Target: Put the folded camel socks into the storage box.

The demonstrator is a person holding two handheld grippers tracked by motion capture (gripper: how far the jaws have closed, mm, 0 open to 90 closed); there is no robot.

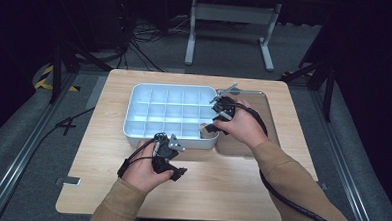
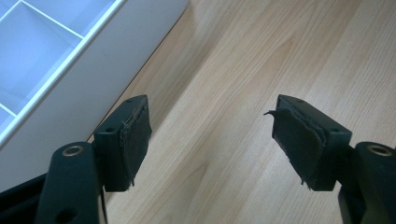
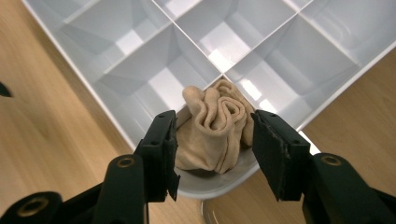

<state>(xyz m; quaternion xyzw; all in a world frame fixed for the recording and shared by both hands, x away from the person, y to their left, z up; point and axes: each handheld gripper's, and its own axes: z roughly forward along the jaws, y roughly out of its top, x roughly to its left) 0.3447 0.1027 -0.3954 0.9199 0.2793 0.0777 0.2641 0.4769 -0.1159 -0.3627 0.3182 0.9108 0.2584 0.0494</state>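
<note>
A white divided tray (image 1: 129, 112) lies on the wooden table (image 1: 230, 192). My right gripper (image 1: 209, 127) reaches into its near right corner compartment, shut on a rolled beige cloth (image 3: 215, 121). In the right gripper view its jaws (image 3: 215, 147) press the roll from both sides, and the cloth's lower end rests inside the tray (image 3: 140, 70). The cloth (image 1: 204, 127) shows as a small beige spot at the tray's corner. My left gripper (image 1: 177, 174) hovers over bare wood just in front of the tray, open, with nothing between its fingers (image 2: 210, 140). The tray's outer wall (image 2: 93, 60) runs to its left.
A flat brownish see-through sheet (image 1: 266, 118) lies against the tray's right side, under my right hand. The tray's other compartments hold nothing. Bare wood spreads along the table's front and left. Beyond the table are cables (image 1: 142, 43) and a white frame (image 1: 233, 22).
</note>
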